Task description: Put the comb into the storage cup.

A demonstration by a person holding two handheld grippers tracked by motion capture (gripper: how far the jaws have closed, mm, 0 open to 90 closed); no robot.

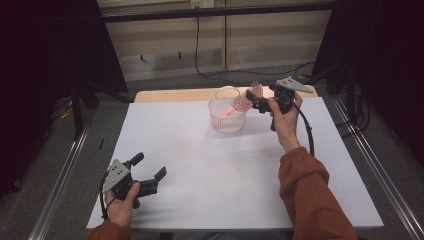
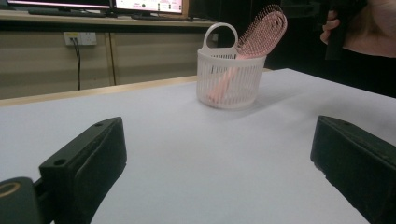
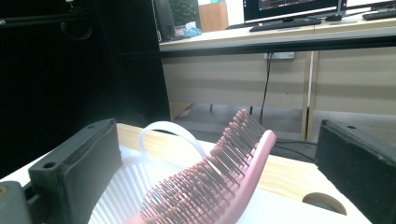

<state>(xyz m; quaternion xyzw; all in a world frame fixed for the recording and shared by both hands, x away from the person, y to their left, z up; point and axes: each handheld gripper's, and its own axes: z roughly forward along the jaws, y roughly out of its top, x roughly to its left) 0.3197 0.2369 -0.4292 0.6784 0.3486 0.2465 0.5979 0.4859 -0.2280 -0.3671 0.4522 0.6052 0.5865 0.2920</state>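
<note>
brush location: the pink hairbrush [image 1: 242, 103] is sitting handle-down in the white slotted basket [image 1: 227, 120], upper middle of the high view, on the far part of the desk [image 1: 210, 170]; its bristled head is sticking out over the rim toward the upper right.
brush long axis: leaning, not upright; handle low inside the basket, head rising up and out toward my right gripper [image 1: 257, 102]. In the left gripper view the head [image 2: 262, 32] is tilting to the upper right of the frame.
right fingers: spread wide and gripping nothing; the brush head [image 3: 219, 177] is lying between them in the lower centre of the right gripper view, bristles facing the upper left. I cannot tell whether either finger is touching it.
left fingers: also spread and empty; my left gripper [image 1: 145, 177] is resting low at the lower left of the high view, well apart from the basket.
nearer hand: the right, just beside the brush head.
what the coming move is turning on (my judgement): the head's long axis is running between the right fingers, so they are lined up to pinch across its width.
risk: the basket is light and may be tipping if I pull along the lean.
</note>
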